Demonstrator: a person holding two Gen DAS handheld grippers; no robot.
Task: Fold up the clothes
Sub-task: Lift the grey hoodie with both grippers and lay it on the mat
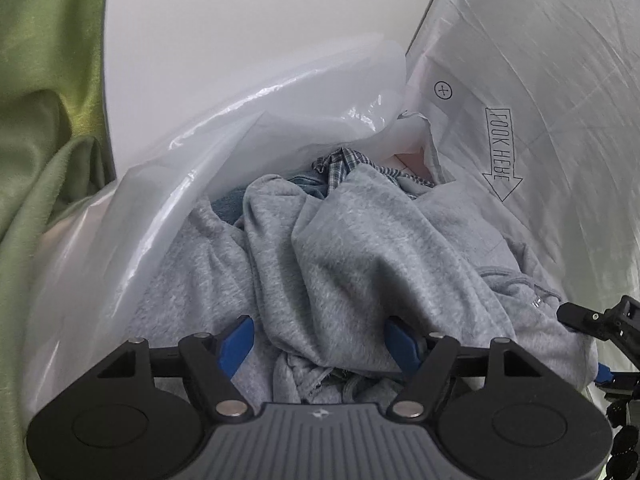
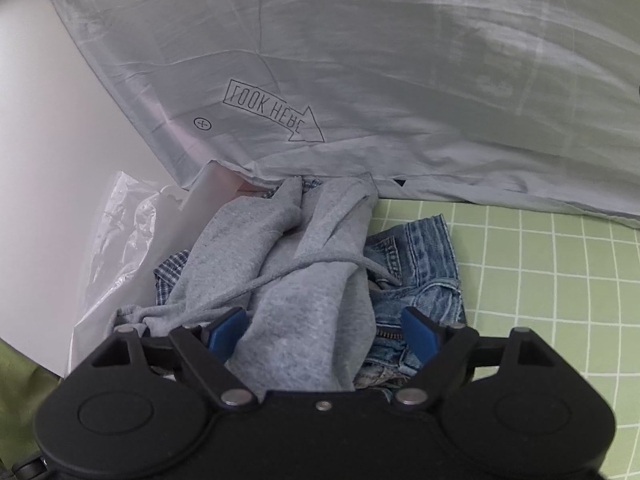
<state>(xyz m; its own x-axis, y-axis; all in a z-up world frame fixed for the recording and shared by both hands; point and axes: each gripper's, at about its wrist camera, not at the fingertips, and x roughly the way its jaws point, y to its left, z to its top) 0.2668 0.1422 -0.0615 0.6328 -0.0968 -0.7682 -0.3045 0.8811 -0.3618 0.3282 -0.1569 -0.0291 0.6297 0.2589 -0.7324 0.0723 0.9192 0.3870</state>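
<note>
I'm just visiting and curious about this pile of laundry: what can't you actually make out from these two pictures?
- Plaid garment: in both views the grey hoodie covers most of it, so its type is unclear.
- Jeans: right view, partly under the hoodie and the right tongs; length hidden.
- Hoodie's full shape: bunched, its near part cut off by the left tongs.
- Contents of the plastic bag: hidden by the clothes.

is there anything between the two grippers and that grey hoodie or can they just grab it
Nothing visible blocks either one. The grey hoodie lies on top of the pile, and both the left gripper and right gripper have open jaws straddling its folds. The jeans and plaid garment sit underneath or beside.
</note>
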